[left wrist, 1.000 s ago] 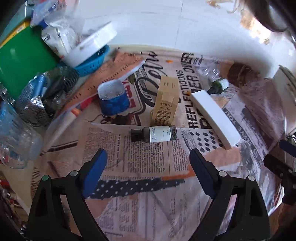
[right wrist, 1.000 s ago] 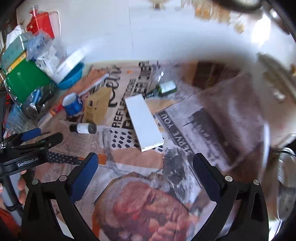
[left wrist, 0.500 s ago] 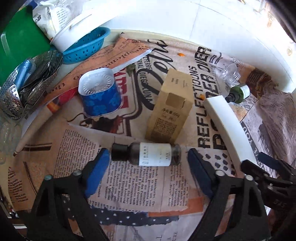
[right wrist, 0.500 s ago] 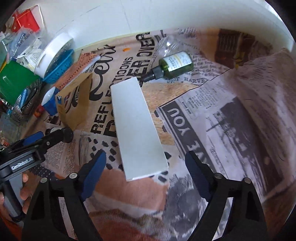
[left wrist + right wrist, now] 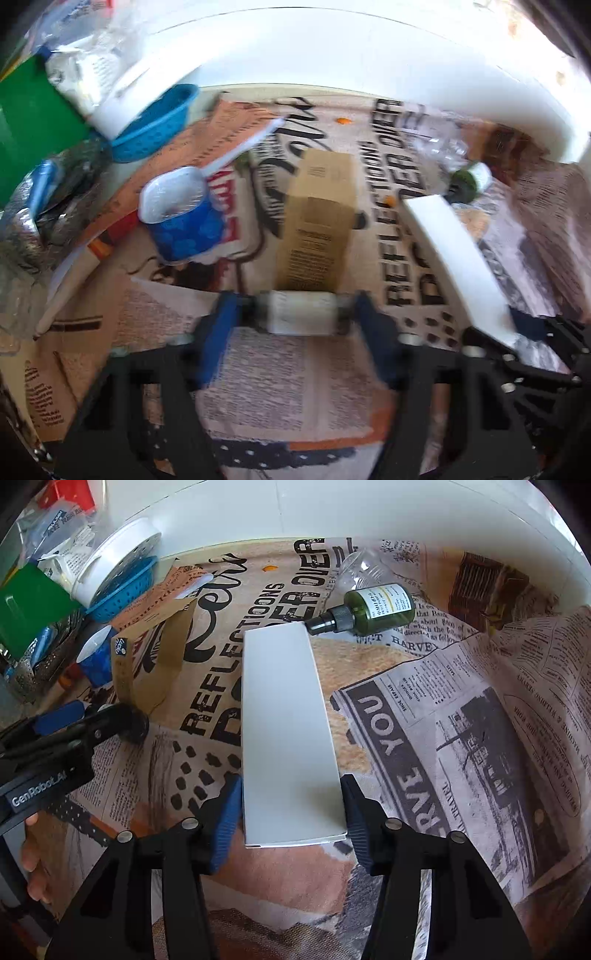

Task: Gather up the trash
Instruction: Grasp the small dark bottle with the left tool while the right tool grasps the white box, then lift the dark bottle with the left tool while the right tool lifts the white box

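A small dark bottle with a white label (image 5: 299,312) lies on its side on the newspaper. It sits lengthwise between the blue pads of my left gripper (image 5: 295,314), whose jaws are closing and touch both its ends; this view is blurred. A long white box (image 5: 284,720) lies flat, its near end between the pads of my right gripper (image 5: 291,812), whose closing jaws meet its two long edges. The left gripper (image 5: 88,716) shows at the left of the right wrist view. At the right of the left wrist view is the right gripper (image 5: 517,332).
A brown carton (image 5: 317,221) stands behind the small bottle, a blue cup (image 5: 184,225) to its left. A green spray bottle (image 5: 376,609) and a clear plastic bottle (image 5: 362,565) lie beyond the white box. A blue basket (image 5: 155,125), a green bin (image 5: 33,122) and a metal strainer (image 5: 26,214) crowd the left.
Both grippers came down onto the table and narrowed. The left one's pads now flank the small bottle; the right one's pads went from wide open to the white box's edges.
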